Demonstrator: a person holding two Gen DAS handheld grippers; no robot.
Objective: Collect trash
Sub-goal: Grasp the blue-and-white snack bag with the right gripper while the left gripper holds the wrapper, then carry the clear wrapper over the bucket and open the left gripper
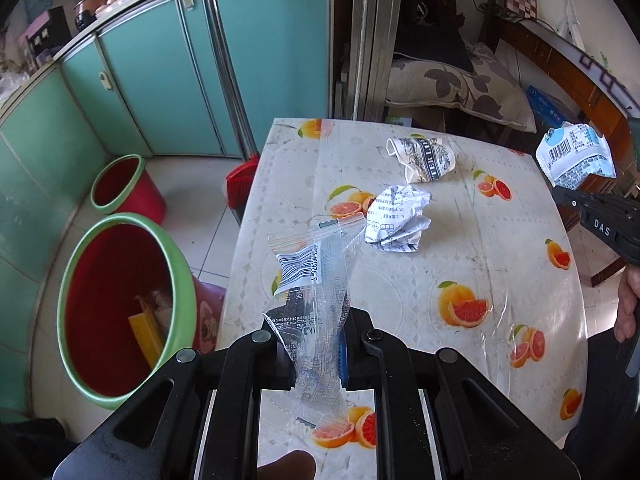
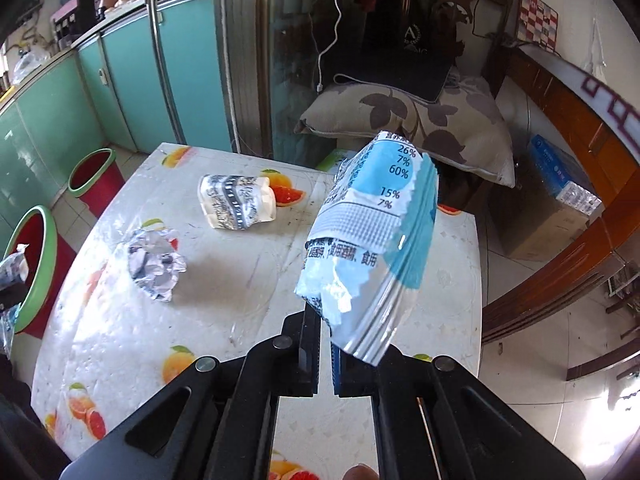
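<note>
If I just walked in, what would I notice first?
Probably the two tools held up over the fruit-print table, each pinching a piece of trash: the left tool grips a clear plastic wrapper, and the right tool grips a blue and white packet. On the table lie a crumpled paper ball and a squashed cup. On the floor to the left stands a big red bin with a green rim.

Left gripper (image 1: 316, 344): matte black plastic, two angular linkage arms with cut-out slots, round silver pivot pins, one black hex screw right of centre; blue pad on the inner face of one finger

Right gripper (image 2: 326, 344): same black build, silver pins, blue pad edge; in the left wrist view, right edge of frame, its side carries white lettering "DAS"
</note>
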